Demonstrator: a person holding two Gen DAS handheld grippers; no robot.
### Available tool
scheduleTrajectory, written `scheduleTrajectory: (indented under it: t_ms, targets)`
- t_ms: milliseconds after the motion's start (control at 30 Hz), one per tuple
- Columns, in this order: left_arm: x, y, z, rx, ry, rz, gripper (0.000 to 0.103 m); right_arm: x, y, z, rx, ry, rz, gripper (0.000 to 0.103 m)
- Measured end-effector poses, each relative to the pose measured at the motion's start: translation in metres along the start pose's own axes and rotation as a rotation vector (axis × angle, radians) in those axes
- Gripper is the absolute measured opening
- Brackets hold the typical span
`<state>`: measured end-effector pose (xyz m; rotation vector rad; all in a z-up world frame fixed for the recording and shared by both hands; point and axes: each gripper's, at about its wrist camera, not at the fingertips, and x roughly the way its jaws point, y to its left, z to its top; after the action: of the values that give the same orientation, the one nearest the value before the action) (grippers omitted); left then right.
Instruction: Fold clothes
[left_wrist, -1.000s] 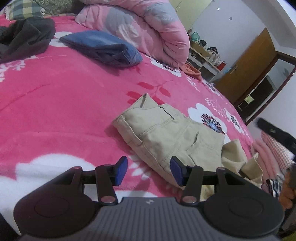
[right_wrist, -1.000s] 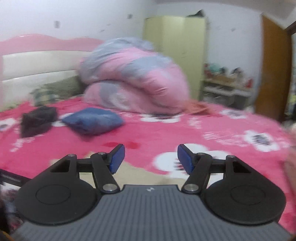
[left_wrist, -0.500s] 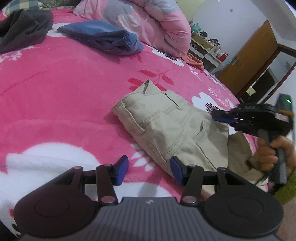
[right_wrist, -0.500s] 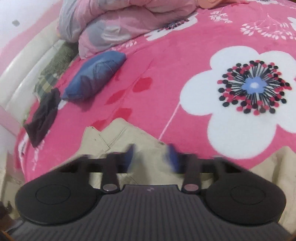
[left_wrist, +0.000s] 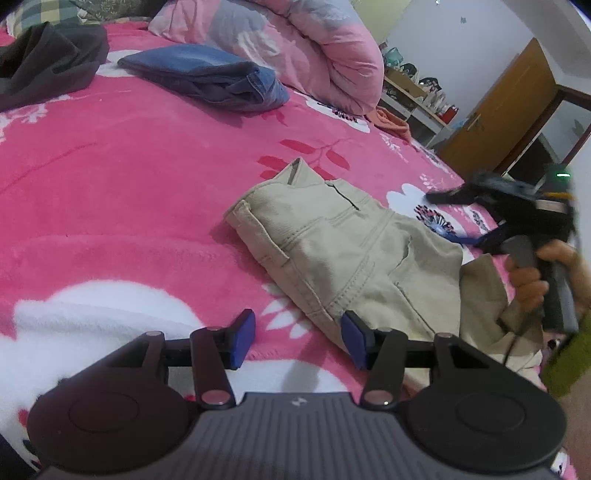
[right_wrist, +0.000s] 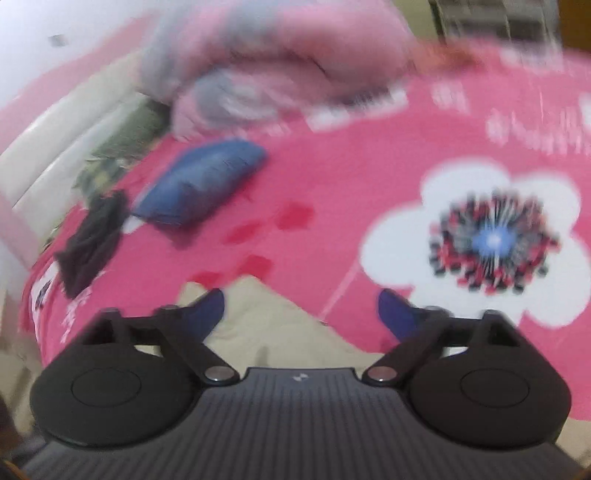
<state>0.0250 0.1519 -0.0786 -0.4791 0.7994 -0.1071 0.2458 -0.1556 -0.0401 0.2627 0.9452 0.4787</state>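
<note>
Bed cover: a bright pink fleece blanket with white flowers (left_wrist: 110, 177) spreads over the whole bed and carries all the clothes.
Task garment: a pair of beige cotton trousers with stitched pockets (left_wrist: 343, 254) lies partly folded on the blanket, waistband end towards the pillows, with a loose flap of the same cloth trailing towards the bed's near right edge.
Left gripper: the black two-finger gripper with blue pads (left_wrist: 297, 339) hangs low over the blanket just beside the trousers' near edge; its jaws stand about half apart and nothing is between them.
Left gripper contact: the right-hand pad (left_wrist: 352, 338) overlaps the trouser edge in the left wrist view, but I cannot tell whether it touches the cloth.
Right gripper: seen in its own blurred view (right_wrist: 301, 314), its jaws are opening wide above the beige cloth and hold nothing.
Right hand: the person's fingers (left_wrist: 528, 284) wrap the handle at the far side of the trousers.
Other clothes: a folded blue denim garment (left_wrist: 207, 77) and a crumpled dark grey garment (left_wrist: 48, 62) lie well apart from the trousers, near the head of the bed.
Bedding: a rolled pink and grey quilt (left_wrist: 295, 44) lies just behind the denim.
</note>
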Motion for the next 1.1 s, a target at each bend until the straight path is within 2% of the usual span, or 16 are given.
scheduleTrajectory:
  t_ms: [67,100,133,167,233,367,467,633,767,833,933,1033,1100]
  targets:
    - [0.001,0.001,0.001,-0.002,0.004,-0.002,0.054,0.028,-0.023,0.002,0.154,0.14,0.024,0.088]
    - [0.001,0.002,0.001,-0.002,0.005,-0.004,0.054,0.033,-0.028,0.0,0.179,0.168,0.036,0.086]
    - [0.001,0.002,0.001,-0.001,0.006,-0.007,0.054,0.03,-0.028,-0.004,0.159,0.159,0.047,0.078]
    - [0.002,0.003,0.001,0.004,0.006,-0.008,0.054,0.027,-0.027,-0.007,0.139,0.15,0.059,0.057]
    - [0.004,0.002,0.001,0.01,0.004,-0.006,0.055,0.013,-0.025,-0.015,0.103,0.107,0.069,0.032]
    - [0.005,0.0,-0.001,0.015,-0.008,0.001,0.058,-0.017,-0.017,-0.032,0.002,0.046,0.087,0.016]
    - [0.003,0.001,-0.004,0.013,-0.021,-0.007,0.058,-0.043,-0.001,-0.046,-0.074,-0.007,0.116,0.01]
    - [-0.009,0.011,-0.003,-0.019,-0.028,-0.044,0.059,-0.082,0.034,-0.077,-0.199,-0.072,0.197,0.008]
    - [-0.041,0.021,-0.007,-0.019,-0.095,-0.098,0.066,-0.107,0.063,-0.104,-0.29,-0.083,0.245,0.006]
    - [-0.056,0.024,-0.008,-0.016,-0.124,-0.148,0.07,-0.119,0.077,-0.12,-0.325,-0.105,0.25,0.006]
    - [-0.076,0.03,-0.013,-0.027,-0.136,-0.273,0.075,-0.128,0.098,-0.148,-0.372,-0.105,0.268,0.006]
    - [-0.083,0.036,-0.017,-0.101,-0.112,-0.381,0.08,-0.127,0.116,-0.177,-0.406,-0.087,0.277,0.006]
    - [-0.084,0.035,-0.02,-0.119,-0.101,-0.423,0.081,-0.121,0.126,-0.196,-0.42,-0.077,0.277,0.006]
